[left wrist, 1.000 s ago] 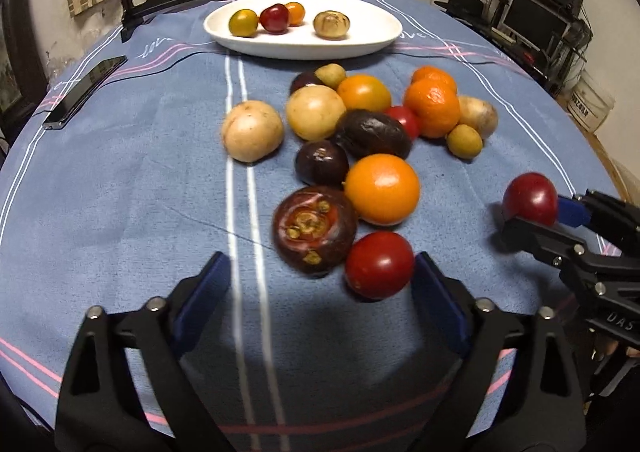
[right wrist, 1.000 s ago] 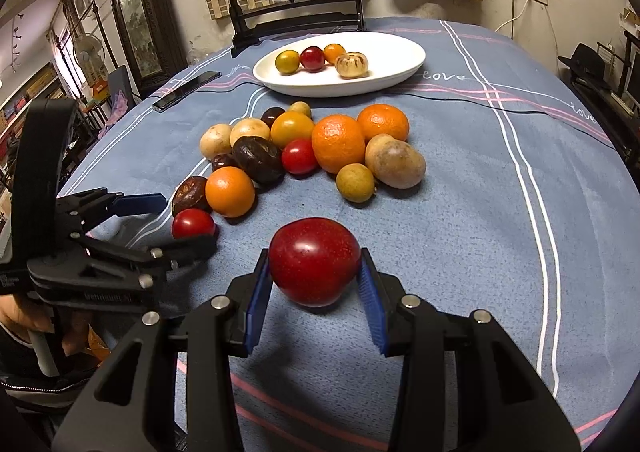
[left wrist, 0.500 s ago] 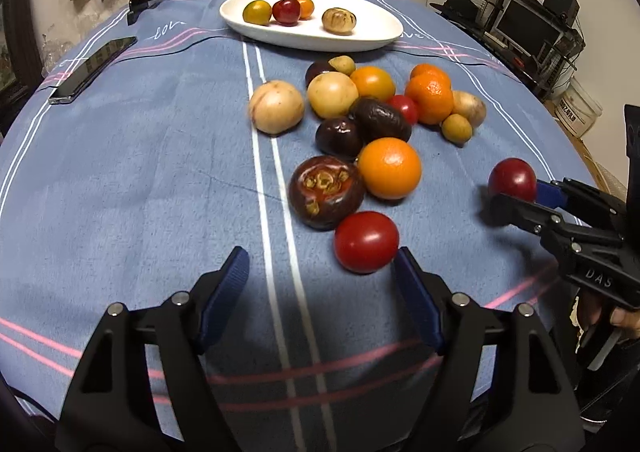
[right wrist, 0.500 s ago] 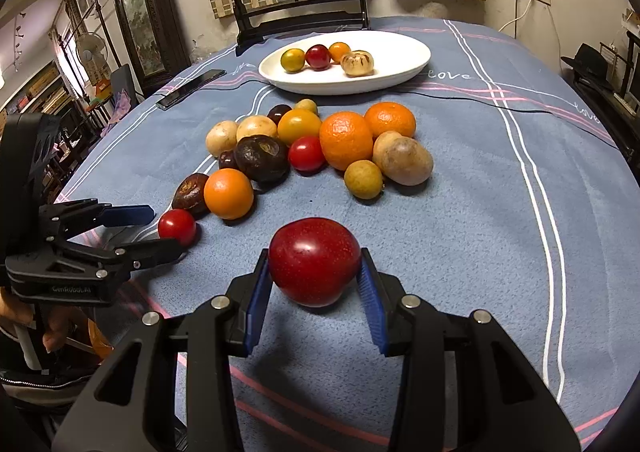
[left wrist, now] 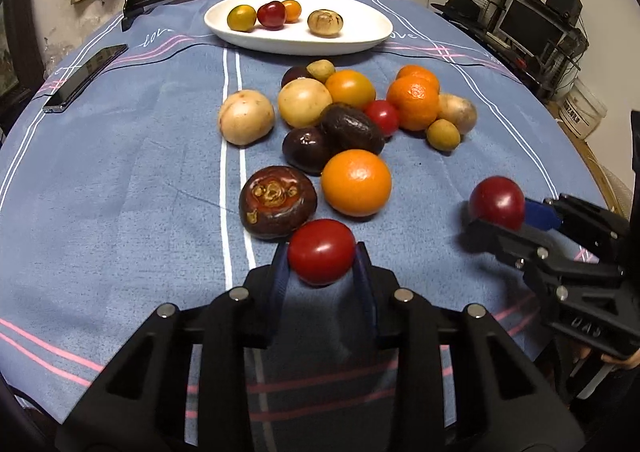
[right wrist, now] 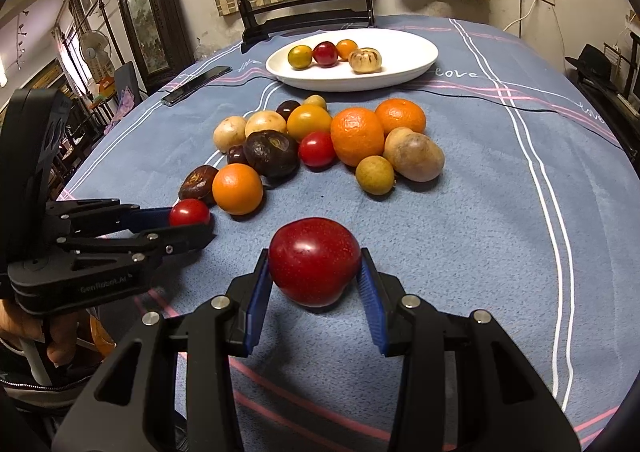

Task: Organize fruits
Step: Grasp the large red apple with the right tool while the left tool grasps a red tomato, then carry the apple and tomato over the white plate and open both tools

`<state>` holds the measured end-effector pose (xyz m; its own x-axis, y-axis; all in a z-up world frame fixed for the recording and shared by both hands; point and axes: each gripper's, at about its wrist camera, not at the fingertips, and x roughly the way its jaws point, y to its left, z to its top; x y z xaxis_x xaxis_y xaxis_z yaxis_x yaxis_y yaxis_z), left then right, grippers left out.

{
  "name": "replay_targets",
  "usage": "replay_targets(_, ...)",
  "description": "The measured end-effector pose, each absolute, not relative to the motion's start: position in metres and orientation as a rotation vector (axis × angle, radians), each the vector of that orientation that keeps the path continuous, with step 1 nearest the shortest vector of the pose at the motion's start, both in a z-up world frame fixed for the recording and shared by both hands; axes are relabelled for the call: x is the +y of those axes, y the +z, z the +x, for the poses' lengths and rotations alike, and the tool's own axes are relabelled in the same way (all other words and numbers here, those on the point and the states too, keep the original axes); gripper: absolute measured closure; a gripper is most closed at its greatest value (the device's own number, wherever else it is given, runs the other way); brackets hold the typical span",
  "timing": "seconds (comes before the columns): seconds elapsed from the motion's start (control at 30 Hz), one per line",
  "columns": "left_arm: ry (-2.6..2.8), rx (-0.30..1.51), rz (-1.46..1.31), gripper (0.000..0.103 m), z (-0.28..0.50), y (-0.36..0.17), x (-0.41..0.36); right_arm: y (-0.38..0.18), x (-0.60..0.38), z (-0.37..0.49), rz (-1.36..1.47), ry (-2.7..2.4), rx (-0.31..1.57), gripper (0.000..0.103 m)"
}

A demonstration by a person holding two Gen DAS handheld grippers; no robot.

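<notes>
Red plum (right wrist: 314, 260) in right claw (right wrist: 315, 294)

One plate (left wrist: 376, 36) carries four small fruits (left wrist: 325, 23). On the cloth are four orange fruits (left wrist: 356, 182), four dark fruits (left wrist: 278, 201), three pale fruits (left wrist: 246, 116), two tan fruits (left wrist: 442, 134) and three red fruits (left wrist: 382, 116). There is one phone (left wrist: 86, 76).

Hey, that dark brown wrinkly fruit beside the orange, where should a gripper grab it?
Grip the dark brown wrinkled fruit across its rounded sides, coming from above. The round orange crowds its right, and its scarred flat face tilts upward.
</notes>
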<state>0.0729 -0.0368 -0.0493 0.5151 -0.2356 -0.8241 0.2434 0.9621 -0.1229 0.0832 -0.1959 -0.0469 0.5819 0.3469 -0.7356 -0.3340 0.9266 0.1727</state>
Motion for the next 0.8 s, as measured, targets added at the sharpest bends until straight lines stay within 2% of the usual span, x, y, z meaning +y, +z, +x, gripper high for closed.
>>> replay_targets(0.43,-0.366,0.944,0.014,0.071,0.063,-0.043,-0.037,-0.043,-0.198,0.080,0.015,0.394,0.849,0.060)
replay_targets(0.8,-0.362,0.822,0.026,0.071,0.068,0.003,-0.024,-0.008,-0.218,0.084,0.045,0.389,0.769,0.060)
